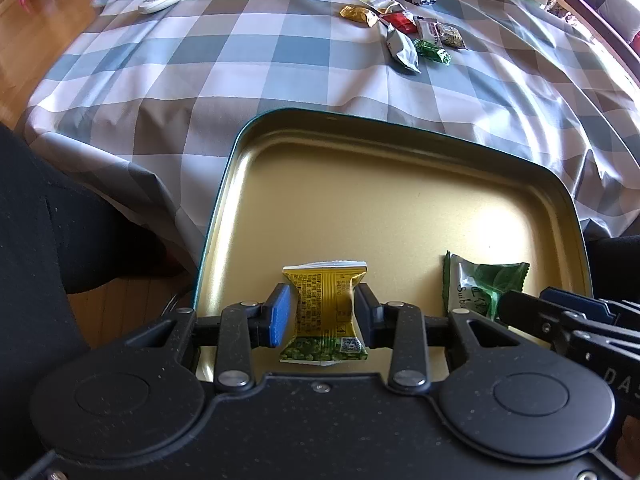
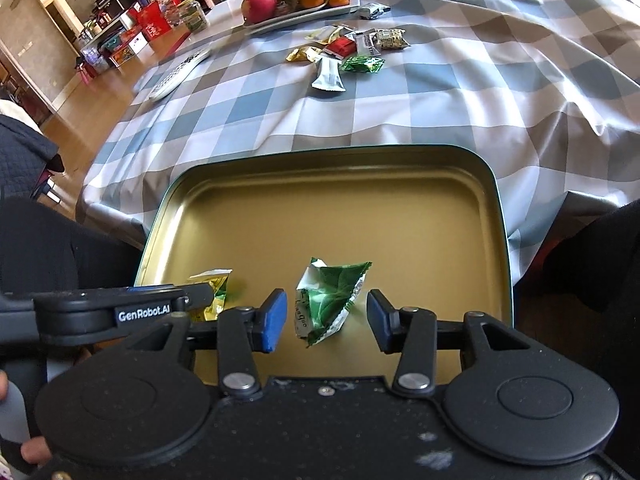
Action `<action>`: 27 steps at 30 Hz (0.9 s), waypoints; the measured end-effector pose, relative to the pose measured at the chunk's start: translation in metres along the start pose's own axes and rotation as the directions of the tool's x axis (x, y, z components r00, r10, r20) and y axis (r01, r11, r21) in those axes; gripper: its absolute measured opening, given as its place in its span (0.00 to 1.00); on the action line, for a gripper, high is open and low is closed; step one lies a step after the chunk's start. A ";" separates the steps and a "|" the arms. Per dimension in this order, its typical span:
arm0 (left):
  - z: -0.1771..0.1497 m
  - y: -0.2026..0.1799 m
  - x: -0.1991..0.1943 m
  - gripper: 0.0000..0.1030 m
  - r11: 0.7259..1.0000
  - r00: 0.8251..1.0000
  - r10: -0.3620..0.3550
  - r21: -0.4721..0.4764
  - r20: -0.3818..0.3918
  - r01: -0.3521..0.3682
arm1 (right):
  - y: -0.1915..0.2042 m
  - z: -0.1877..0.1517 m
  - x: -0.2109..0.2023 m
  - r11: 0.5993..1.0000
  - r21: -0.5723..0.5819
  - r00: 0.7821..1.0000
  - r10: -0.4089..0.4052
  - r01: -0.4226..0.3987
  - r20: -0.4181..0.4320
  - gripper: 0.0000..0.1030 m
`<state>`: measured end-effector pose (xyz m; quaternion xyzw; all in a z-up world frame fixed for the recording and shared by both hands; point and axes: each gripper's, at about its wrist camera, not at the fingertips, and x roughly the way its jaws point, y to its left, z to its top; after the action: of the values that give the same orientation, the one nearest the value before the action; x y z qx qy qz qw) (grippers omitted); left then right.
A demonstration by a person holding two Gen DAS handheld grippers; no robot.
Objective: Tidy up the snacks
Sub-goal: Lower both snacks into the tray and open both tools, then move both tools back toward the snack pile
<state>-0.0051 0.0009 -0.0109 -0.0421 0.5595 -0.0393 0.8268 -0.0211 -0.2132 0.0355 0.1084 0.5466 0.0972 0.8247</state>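
A gold tin [image 1: 400, 132] with a teal outer wall sits at the near edge of the checked tablecloth. My left gripper [image 1: 322, 314] is shut on a yellow snack packet [image 1: 324, 284], squeezed at its waist just above the tin's floor. A green packet [image 2: 330, 300] stands between the pads of my right gripper [image 2: 326, 320] over the tin [image 2: 332, 152], with a gap on each side, so that gripper is open. In the left wrist view the same green packet [image 1: 484, 284] shows at the right. The yellow packet [image 2: 212, 292] shows at the left of the right wrist view.
Several loose snack packets [image 2: 344, 52] lie in a pile farther back on the cloth [image 1: 404, 28]. A white remote control [image 2: 180, 74] lies at the far left. A white plate of fruit [image 2: 296, 4] stands at the back. Dark-clothed legs flank the tin.
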 end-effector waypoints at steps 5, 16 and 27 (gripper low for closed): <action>0.003 0.003 -0.004 0.45 1.000 1.000 -0.003 -0.018 0.002 0.003 | 0.004 0.001 0.002 1.000 -0.007 1.000 -0.005 0.005 0.003 0.52; 0.015 0.007 -0.013 0.53 0.999 0.999 0.034 -0.043 0.012 -0.034 | 0.005 0.011 0.008 0.999 0.007 0.999 -0.035 0.035 -0.012 0.54; 0.051 -0.002 -0.023 0.53 0.998 1.000 0.007 0.055 0.020 -0.008 | 0.008 0.032 0.022 0.997 -0.023 0.996 -0.071 0.070 -0.058 0.55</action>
<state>0.0335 0.0033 0.0295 -0.0178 0.5501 -0.0510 0.8333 0.0165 -0.2019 0.0304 0.0773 0.5730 0.0768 0.8123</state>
